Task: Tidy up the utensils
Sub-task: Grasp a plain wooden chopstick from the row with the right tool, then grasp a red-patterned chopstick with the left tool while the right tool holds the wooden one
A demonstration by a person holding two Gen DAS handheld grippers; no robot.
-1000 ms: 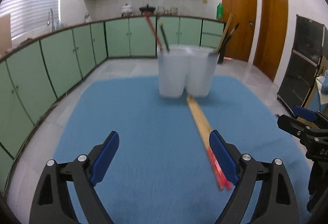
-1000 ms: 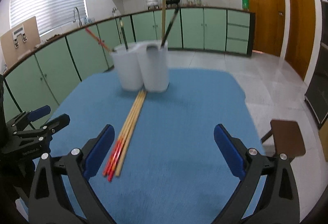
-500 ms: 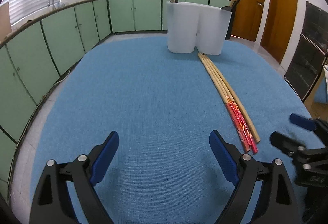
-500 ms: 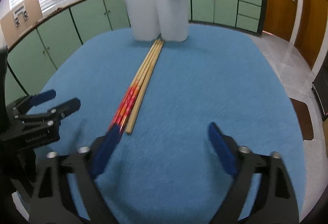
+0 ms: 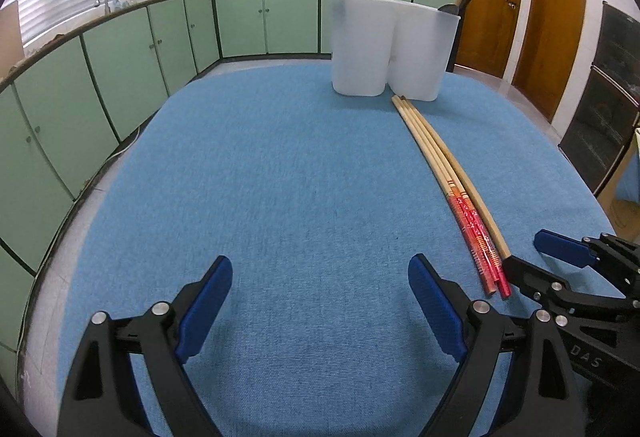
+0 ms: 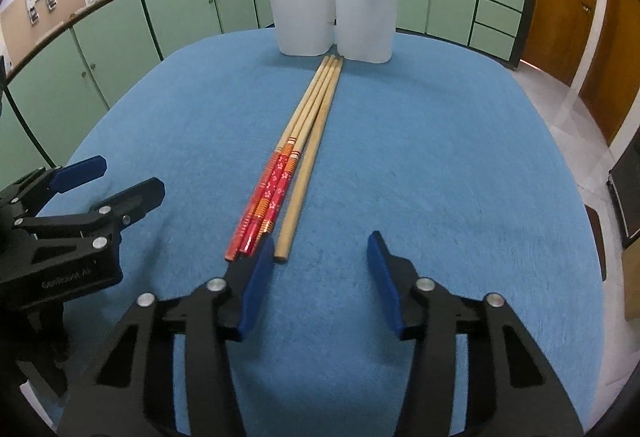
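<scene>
Where blue cloth [image 6: 440, 141] spreads, slim round wooden chopsticks [image 6: 308, 133] lie.

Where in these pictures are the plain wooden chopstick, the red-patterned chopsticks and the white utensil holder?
plain wooden chopstick [image 6: 298, 193], right wrist view, mid-shaft
red-patterned chopsticks [image 6: 266, 203], right wrist view, painted handles
white utensil holder [image 5: 360, 49], left wrist view, left compartment's front wall

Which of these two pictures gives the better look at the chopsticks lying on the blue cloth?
The right wrist view. The chopsticks run up the middle of the picture, with the red flower pattern and all four butt ends plain. In the left wrist view they lie off to the right, curved by the lens, the pattern smaller, though nothing covers them.
</scene>
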